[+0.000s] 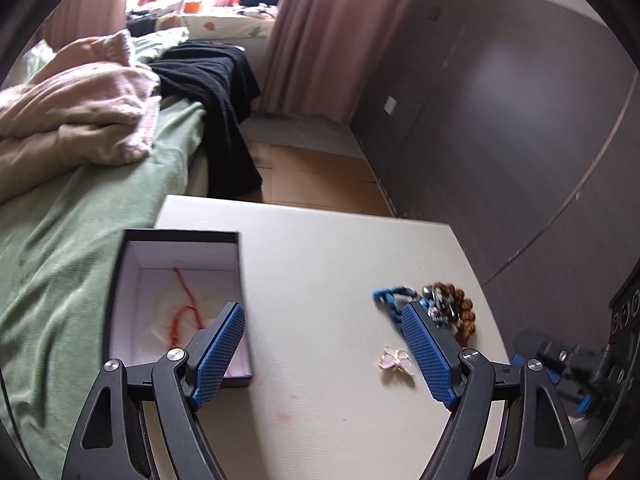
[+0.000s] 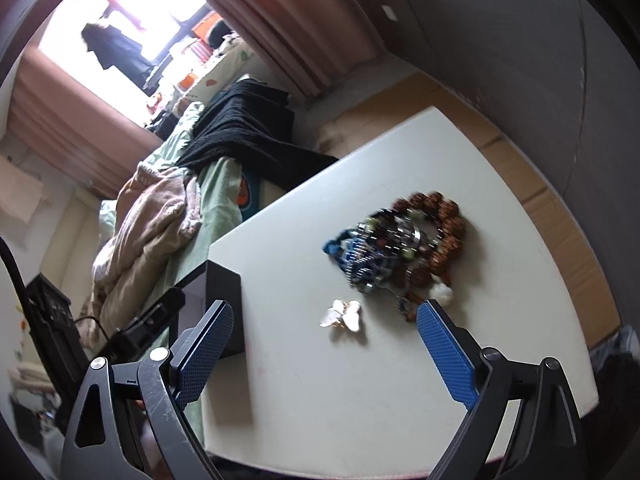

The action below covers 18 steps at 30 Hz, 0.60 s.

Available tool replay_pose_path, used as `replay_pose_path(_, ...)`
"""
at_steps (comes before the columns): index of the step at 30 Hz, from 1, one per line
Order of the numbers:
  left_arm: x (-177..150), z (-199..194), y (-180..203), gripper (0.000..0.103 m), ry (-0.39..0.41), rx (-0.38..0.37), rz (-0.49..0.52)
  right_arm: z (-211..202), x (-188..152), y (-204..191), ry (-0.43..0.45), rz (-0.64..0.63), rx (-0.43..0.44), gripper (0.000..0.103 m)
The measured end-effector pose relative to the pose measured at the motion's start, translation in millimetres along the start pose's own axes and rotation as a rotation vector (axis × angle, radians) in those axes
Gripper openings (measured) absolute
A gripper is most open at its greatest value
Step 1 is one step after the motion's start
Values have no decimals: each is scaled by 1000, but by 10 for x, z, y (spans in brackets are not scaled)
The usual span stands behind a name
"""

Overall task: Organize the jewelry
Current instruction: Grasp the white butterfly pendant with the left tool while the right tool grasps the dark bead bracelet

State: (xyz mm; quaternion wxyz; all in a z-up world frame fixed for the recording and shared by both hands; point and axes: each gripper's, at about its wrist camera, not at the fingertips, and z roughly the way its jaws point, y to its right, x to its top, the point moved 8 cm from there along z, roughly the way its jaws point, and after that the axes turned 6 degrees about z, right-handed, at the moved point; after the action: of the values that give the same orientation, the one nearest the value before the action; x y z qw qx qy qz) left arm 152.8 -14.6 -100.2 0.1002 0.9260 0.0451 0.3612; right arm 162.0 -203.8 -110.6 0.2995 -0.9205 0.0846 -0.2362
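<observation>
Both grippers tilt downward (fingers apart).

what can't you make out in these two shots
- Jewelry pile, right wrist view: motion blur and tangling; single pieces cannot be counted.
- Same pile, left wrist view: the left claw finger covers its near part.
- Black box interior, right wrist view: only an outer wall shows; the near claw finger overlaps it.
- Red string in the box, left wrist view: its lower end runs behind the claw finger.

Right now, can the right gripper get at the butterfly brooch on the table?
Probably yes: the right gripper is open and empty, and the butterfly brooch lies alone on bare table just ahead.
</observation>
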Motion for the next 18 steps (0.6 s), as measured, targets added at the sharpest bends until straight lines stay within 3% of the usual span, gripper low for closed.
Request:
replay_pose_path(11, -341, 376, 659, 81, -103, 0, 203, -151, 73, 444, -14, 75, -92, 94)
replay_pose_path(14, -426, 476, 751, 81, -130, 13, 236, -175, 100, 563, -16, 97, -111, 103)
replay_pose_path(18, -507, 627, 794, 81, -165, 22, 255, -192, 131, 685, -26, 132, -109, 103)
